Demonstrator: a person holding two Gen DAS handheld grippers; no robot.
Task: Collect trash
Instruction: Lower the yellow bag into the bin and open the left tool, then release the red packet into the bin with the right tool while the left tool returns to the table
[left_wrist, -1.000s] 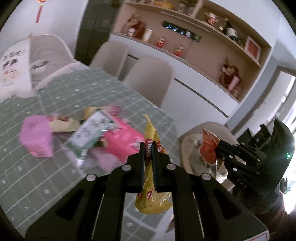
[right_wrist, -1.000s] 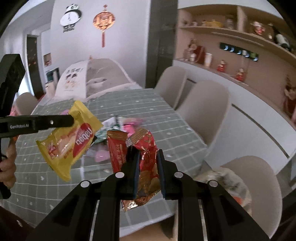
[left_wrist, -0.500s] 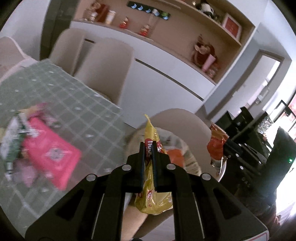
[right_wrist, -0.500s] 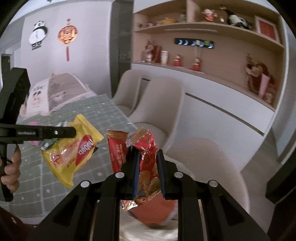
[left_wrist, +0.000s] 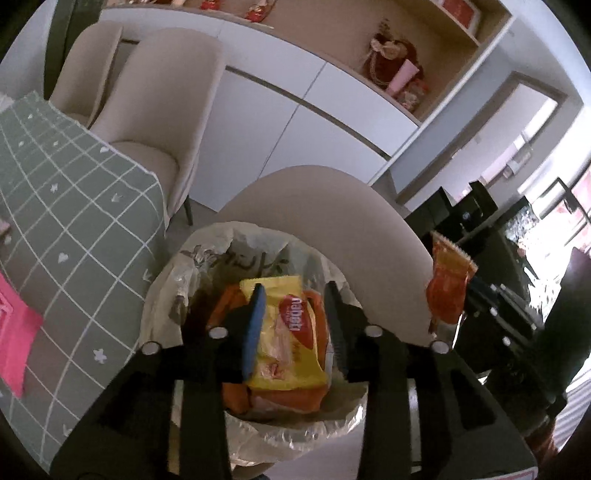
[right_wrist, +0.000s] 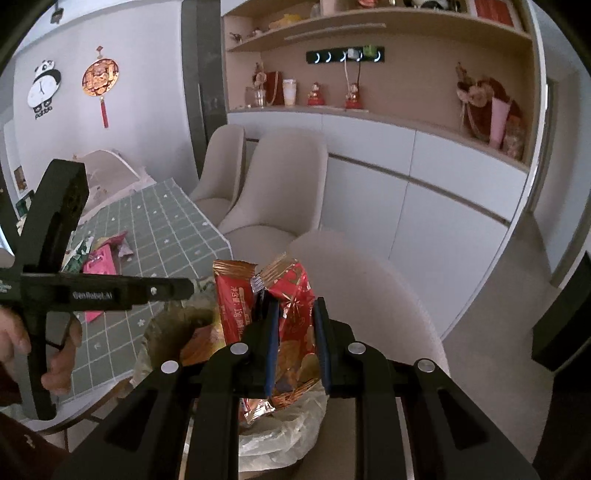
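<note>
My left gripper (left_wrist: 293, 325) is open over a bin lined with a clear plastic bag (left_wrist: 207, 258). The yellow snack wrapper (left_wrist: 288, 343) lies loose in the bin between the spread jaws, on orange trash. My right gripper (right_wrist: 293, 343) is shut on a red snack wrapper (right_wrist: 291, 295) and holds it over the same bin's bag (right_wrist: 170, 325). That red wrapper (left_wrist: 447, 284) also shows at the right of the left wrist view. The left gripper (right_wrist: 184, 288) shows from the side in the right wrist view.
The bin stands on a beige chair (left_wrist: 325, 206) at the end of a table with a green checked cloth (left_wrist: 74, 206). More wrappers, one pink (right_wrist: 98, 262), lie on the table. Two more beige chairs (right_wrist: 280, 192) and white cabinets (right_wrist: 424, 206) stand behind.
Both grippers swung from the table to over the bin. My left gripper opened and the yellow wrapper dropped into the bin. The right gripper stays shut on the red wrapper.
</note>
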